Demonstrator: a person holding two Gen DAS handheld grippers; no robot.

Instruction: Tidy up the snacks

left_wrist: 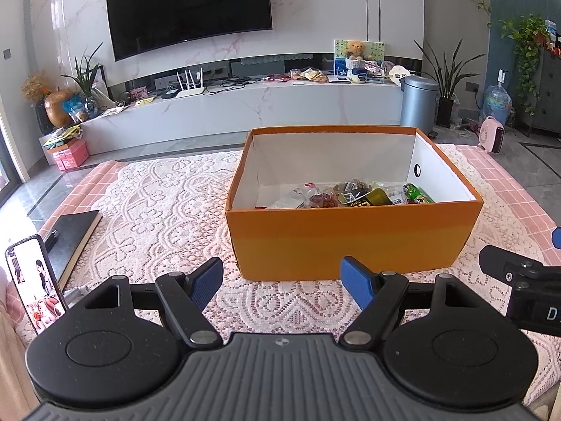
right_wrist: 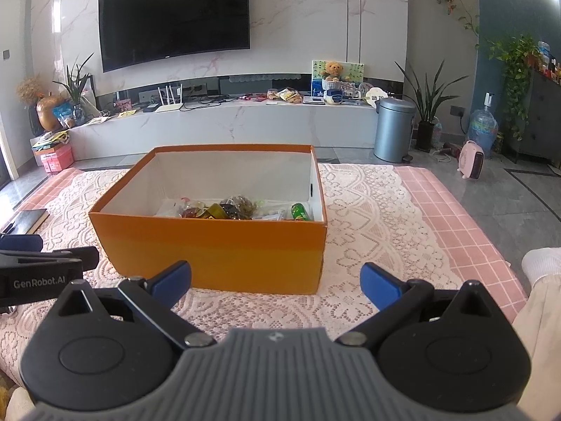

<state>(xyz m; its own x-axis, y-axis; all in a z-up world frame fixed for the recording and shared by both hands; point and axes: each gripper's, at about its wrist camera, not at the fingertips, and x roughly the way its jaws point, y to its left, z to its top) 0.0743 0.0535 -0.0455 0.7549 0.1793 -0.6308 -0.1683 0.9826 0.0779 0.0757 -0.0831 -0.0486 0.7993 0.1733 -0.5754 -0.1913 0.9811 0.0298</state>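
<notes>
An orange cardboard box (left_wrist: 350, 242) with white inner walls stands on the lace-covered table; it also shows in the right wrist view (right_wrist: 210, 252). Several snack packets (left_wrist: 354, 194) lie inside it along the near wall, among them a green packet (right_wrist: 301, 211). My left gripper (left_wrist: 282, 280) is open and empty, just in front of the box's near wall. My right gripper (right_wrist: 275, 279) is open and empty, also in front of the box, to the right of the left one. Each gripper's body shows at the edge of the other's view.
A white lace cloth (left_wrist: 157, 210) over a pink checked cover spans the table. A phone (left_wrist: 35, 280) stands at the left edge beside a black notebook (left_wrist: 70, 238). A TV console (left_wrist: 245, 105), a bin (left_wrist: 419, 103) and plants stand beyond the table.
</notes>
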